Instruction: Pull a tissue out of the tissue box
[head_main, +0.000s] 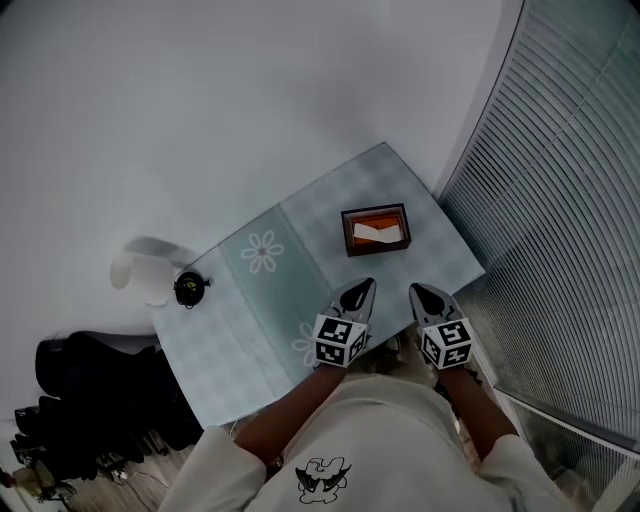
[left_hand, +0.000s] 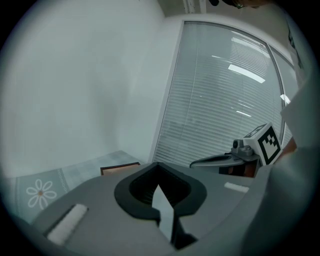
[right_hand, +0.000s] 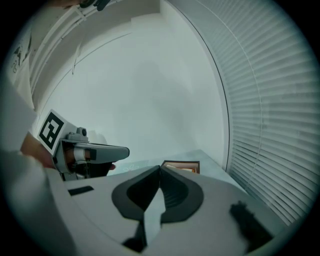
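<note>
A dark brown tissue box (head_main: 375, 231) stands on the far right part of the table, with a white tissue (head_main: 372, 232) lying in its orange opening. My left gripper (head_main: 365, 287) and right gripper (head_main: 419, 292) hover side by side over the table's near edge, short of the box. Both point toward it, shut and empty. In the left gripper view the jaws (left_hand: 158, 165) meet at a point, with the box (left_hand: 120, 168) ahead to the left and the right gripper (left_hand: 225, 159) alongside. From the right gripper (right_hand: 160, 168) the box (right_hand: 181, 166) shows just past the tips.
A pale checked cloth with daisy prints (head_main: 262, 252) covers the table. A small black round object (head_main: 188, 288) sits at its left corner, beside a white shape (head_main: 145, 268). Window blinds (head_main: 560, 230) run close along the right. Dark items (head_main: 90, 390) lie on the floor at left.
</note>
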